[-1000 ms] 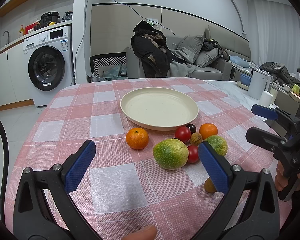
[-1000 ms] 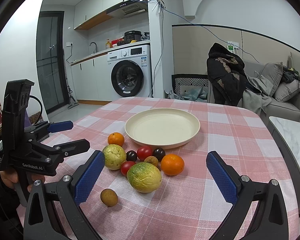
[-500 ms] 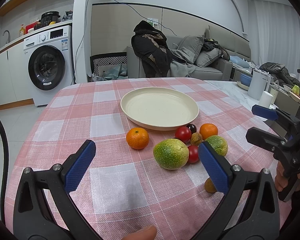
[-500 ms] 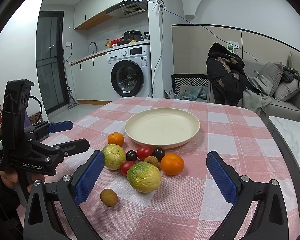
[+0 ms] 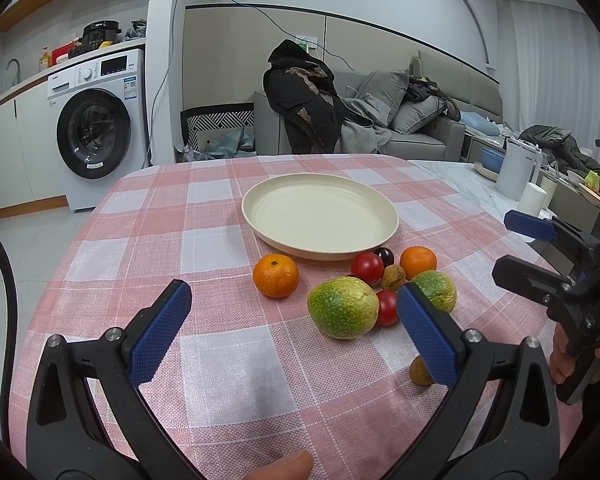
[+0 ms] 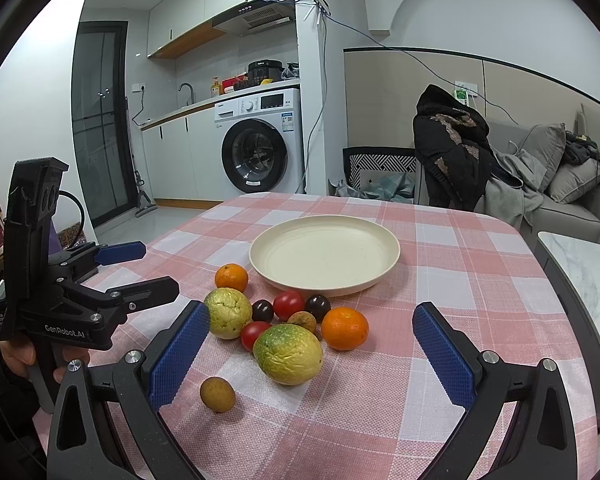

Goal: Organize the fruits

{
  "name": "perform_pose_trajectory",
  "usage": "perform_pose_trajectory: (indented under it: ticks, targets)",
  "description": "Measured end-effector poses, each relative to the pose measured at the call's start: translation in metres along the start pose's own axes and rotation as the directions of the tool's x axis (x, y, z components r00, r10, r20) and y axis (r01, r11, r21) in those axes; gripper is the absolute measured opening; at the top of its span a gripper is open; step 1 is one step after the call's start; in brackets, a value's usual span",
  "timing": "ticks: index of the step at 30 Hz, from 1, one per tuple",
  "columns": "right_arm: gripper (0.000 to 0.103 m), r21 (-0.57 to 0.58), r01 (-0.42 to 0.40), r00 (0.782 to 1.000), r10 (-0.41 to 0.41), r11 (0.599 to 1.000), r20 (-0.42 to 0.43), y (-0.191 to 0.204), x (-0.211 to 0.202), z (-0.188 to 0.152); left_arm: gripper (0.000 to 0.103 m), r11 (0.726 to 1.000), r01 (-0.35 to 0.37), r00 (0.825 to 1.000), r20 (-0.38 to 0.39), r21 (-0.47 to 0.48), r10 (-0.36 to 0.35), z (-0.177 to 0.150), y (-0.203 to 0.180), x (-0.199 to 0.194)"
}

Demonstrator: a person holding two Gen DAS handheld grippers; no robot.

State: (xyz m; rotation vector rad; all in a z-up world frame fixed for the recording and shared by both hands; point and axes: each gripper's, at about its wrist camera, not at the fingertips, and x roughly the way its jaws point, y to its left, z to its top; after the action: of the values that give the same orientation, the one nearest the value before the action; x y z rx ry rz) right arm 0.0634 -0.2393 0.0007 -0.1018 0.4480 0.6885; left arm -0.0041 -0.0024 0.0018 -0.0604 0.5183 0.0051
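Note:
An empty cream plate [image 5: 320, 216] [image 6: 325, 255] sits mid-table on a pink checked cloth. In front of it lies a cluster of fruit: two oranges [image 5: 276, 275] [image 6: 345, 328], two green-yellow fruits [image 5: 343, 307] [image 6: 288, 353], red tomatoes [image 5: 367, 268] [image 6: 288, 305], dark plums [image 6: 318, 306] and small brown fruits [image 6: 217, 394]. My left gripper [image 5: 294, 328] is open and empty, just short of the fruit. My right gripper [image 6: 310, 350] is open and empty, with the fruit ahead between its fingers. Each gripper also shows in the other's view: the right gripper [image 5: 540, 252], the left gripper [image 6: 128, 268].
The table's marble extension [image 6: 584, 268] lies to the right with a white kettle [image 5: 518, 168] and cups on it. A washing machine [image 6: 260, 144], a sofa with a black coat [image 5: 300, 92] and a basket stand beyond the table.

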Motion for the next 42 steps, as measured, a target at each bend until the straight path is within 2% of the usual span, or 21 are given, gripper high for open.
perform_pose_trajectory:
  ticks: [7,15,20,26,31,39,42]
  targets:
    - [0.103,0.005,0.001,1.000,-0.001,1.000,-0.012,-0.002,0.002,-0.001,0.102,1.000,-0.006,1.000,-0.015,-0.004,0.006,-0.003,0.002,0.006]
    - [0.103,0.050,0.037,0.995,-0.032,0.998,-0.098,-0.013,0.015,-0.004,0.102,1.000,0.003,0.998,-0.063,-0.009,-0.003,-0.002,0.002,0.013]
    - [0.103,0.043,0.071,0.984,-0.063,0.997,-0.170,-0.013,0.023,-0.004,0.102,1.000,-0.004,0.995,-0.099,-0.028,0.002,0.000,0.006,0.022]
    - [0.103,0.040,0.048,0.965,-0.036,0.998,-0.261,-0.007,0.038,-0.003,0.102,0.999,0.000,0.992,-0.126,-0.039,-0.005,0.004,0.009,0.030]
    - [0.103,0.047,0.035,0.941,-0.017,0.998,-0.339,-0.004,0.053,-0.006,0.102,1.000,-0.014,0.988,-0.154,-0.009,0.012,0.006,0.007,0.037]
    - [0.103,0.060,0.004,0.919,0.020,0.998,-0.393,-0.003,0.066,-0.008,0.102,1.000,0.015,0.978,-0.207,0.025,-0.009,0.008,0.002,0.054]
    - [0.098,0.081,-0.015,0.915,0.046,0.997,-0.401,-0.005,0.068,-0.009,0.102,0.999,0.022,0.973,-0.229,0.028,-0.015,0.009,0.001,0.061]
